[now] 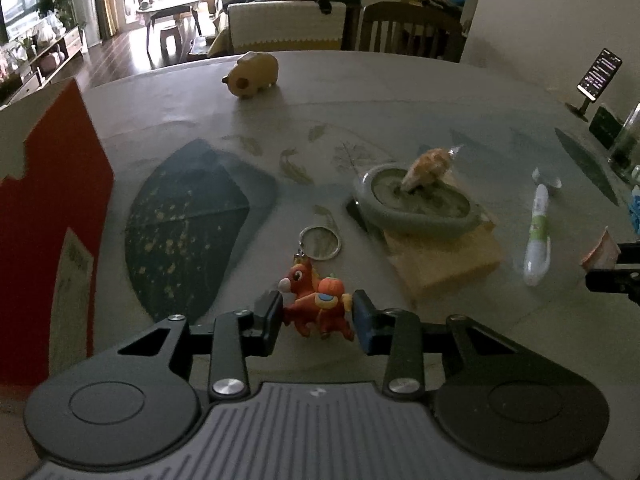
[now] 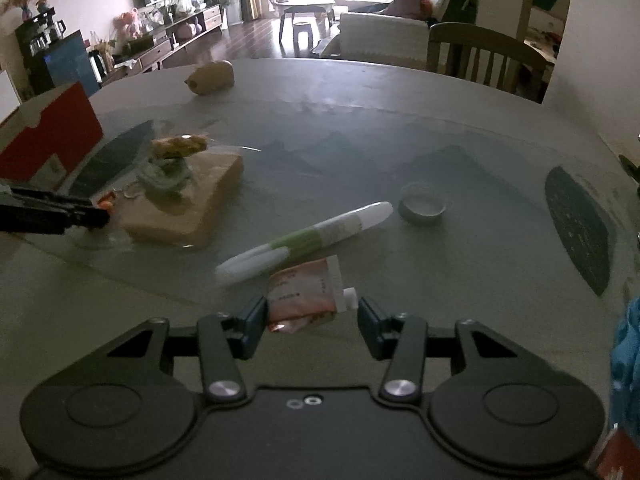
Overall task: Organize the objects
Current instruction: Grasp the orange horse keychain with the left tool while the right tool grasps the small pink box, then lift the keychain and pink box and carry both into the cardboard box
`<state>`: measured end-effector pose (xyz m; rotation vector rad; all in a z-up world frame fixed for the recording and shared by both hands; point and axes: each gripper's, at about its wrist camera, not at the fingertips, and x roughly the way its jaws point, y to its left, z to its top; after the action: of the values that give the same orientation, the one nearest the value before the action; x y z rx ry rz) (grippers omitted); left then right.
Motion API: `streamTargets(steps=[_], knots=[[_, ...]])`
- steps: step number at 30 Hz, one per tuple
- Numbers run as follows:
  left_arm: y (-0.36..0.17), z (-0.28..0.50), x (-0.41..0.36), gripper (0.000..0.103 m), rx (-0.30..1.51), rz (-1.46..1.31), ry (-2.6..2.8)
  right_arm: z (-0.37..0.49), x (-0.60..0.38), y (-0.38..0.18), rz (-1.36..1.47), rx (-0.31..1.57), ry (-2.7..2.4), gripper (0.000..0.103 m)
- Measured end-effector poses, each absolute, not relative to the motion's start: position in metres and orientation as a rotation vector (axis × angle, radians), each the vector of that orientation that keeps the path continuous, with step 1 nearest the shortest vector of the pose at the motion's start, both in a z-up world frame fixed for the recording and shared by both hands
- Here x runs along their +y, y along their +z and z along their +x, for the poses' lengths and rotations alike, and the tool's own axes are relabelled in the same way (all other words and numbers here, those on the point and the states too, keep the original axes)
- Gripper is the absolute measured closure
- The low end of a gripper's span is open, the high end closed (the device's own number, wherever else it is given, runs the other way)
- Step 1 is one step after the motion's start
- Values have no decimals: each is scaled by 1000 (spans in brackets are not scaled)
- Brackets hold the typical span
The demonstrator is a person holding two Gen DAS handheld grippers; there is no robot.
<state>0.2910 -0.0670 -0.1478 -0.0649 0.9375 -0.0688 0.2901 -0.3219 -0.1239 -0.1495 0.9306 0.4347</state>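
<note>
Tabletop: a round grey tabletop (image 1: 400,92) under a clear cover, printed with dark teal leaf shapes and pale feathers.
Room: a dim dining corner; beyond the far edge at 12 o'clock stand a wooden chair (image 1: 412,28) and a cream sofa (image 1: 288,24), with a bright window, a low coffee table (image 2: 306,4) and a TV cabinet further back.
Left gripper: the left gripper (image 1: 316,316) is closed narrowly on an orange toy-animal keychain (image 1: 316,300), a pad touching each side; its metal ring (image 1: 320,243) lies on the tabletop just ahead at 12 o'clock.
Right gripper: the right gripper (image 2: 312,320) is moderately open around a crumpled pink tube (image 2: 306,292); the left pad touches the tube, the right pad stands just clear of its white nozzle.
Nearby, right view: a white-and-green tube (image 2: 308,238) lies slanted just beyond the pink one, and a small grey cap (image 2: 423,209) sits at 1 o'clock.
Centre: a grey-green oval dish (image 1: 416,204) rests on a tan block (image 1: 448,256) and carries a wrapped shell-like piece (image 1: 428,164).
Far edge: a tan animal figure (image 1: 252,75) stands at 11 o'clock.
Left side: a red-and-white box (image 1: 56,208) stands at 9 o'clock.
Right side: a phone on a stand (image 1: 599,76) at 2 o'clock, a glass jar (image 1: 628,144) near it.
</note>
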Motion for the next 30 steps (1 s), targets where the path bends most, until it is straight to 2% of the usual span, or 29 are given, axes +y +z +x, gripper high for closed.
streamTargets(steps=[14, 30], knots=[[-112, 245, -50, 68, 886, -148, -122, 251, -263, -78, -121, 940, 533, 54], [-54, 208, 16, 68, 813, -201, -214, 226, -163, -30, -199, 875, 616, 54]])
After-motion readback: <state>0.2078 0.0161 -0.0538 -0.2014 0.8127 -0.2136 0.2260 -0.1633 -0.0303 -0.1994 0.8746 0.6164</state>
